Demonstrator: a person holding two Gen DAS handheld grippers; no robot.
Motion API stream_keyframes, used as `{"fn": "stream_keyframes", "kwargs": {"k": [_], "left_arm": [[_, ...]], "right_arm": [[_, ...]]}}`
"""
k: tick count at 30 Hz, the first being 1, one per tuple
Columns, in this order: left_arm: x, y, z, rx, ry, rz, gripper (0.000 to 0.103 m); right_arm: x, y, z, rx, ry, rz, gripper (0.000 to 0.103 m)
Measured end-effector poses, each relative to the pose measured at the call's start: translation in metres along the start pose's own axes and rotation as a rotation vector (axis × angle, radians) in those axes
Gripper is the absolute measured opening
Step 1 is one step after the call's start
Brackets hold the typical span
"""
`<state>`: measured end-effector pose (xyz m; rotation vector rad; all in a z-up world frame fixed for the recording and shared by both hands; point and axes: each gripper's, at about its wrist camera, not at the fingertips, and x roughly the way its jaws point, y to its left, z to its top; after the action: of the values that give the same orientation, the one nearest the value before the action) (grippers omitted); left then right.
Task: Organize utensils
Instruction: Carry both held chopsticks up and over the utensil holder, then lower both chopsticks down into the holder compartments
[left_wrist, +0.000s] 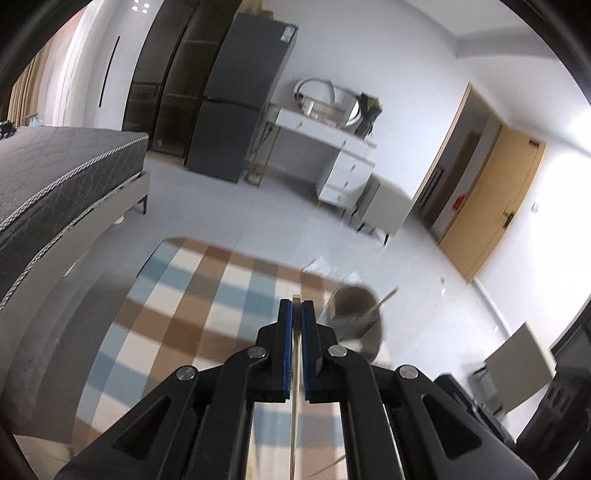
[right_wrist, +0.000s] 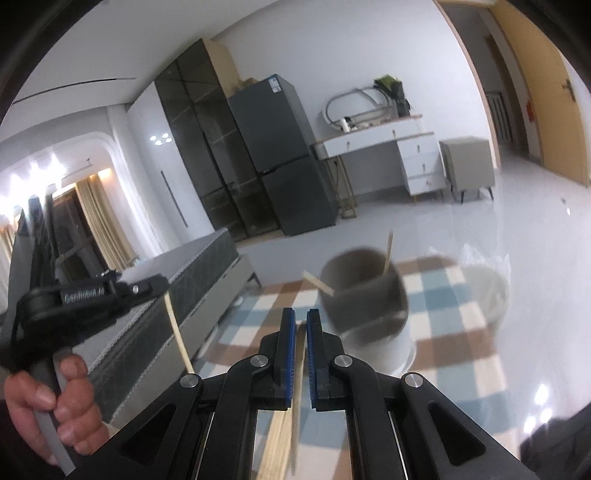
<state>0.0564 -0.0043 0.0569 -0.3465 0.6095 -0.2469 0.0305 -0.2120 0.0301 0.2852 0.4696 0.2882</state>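
Pale wooden chopsticks are sitting in both tools. In the left wrist view, one thin pale wooden chopstick (left_wrist: 295, 387) is running edge-on between the blue pads of the left gripper (left_wrist: 296, 303), its tip just poking past the fingertips; the jaws are pressing closed on it. In the right wrist view, a second thin pale wooden chopstick (right_wrist: 297, 384) is lying between the blue pads of the right gripper (right_wrist: 301, 311), whose jaws are nearly together and pinching it, the stick passing back under the black linkage.

Left of that, a person's hand (right_wrist: 55, 402) is gripping the grey handle of the left tool, and the chopstick it carries is hanging down from its tip in a curve.

Just beyond the right fingertips, a grey cylindrical utensil holder (right_wrist: 364, 291) is standing blurred on the blue, brown and white checked tablecloth (right_wrist: 465, 354), with two more chopsticks leaning out of its mouth. In the left view the same holder is lying ahead and to the right of the fingertips.

Farther off, a grey mattress bed (left_wrist: 55, 173), a dark grey fridge (right_wrist: 284, 155) and a white dressing desk (right_wrist: 399, 147) are standing along the room.
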Motion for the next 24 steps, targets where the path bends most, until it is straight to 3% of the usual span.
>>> {"fn": "stream_keyframes", "kwargs": {"k": [14,19,24], "left_arm": [[0.042,-0.052,0.069,0.046,-0.179,-0.101,0.0],[0.066,-0.055,0.085,0.043,-0.198,-0.111,0.0],[0.095,-0.054,0.09,0.072,-0.213,-0.097,0.0]], "right_arm": [[0.011,-0.017,0.125,-0.125,-0.125,-0.016,0.005],[0.04,-0.019,0.152,-0.163,-0.153,-0.029,0.005],[0.072,-0.03,0.161,-0.12,-0.165,-0.044,0.005]]}}
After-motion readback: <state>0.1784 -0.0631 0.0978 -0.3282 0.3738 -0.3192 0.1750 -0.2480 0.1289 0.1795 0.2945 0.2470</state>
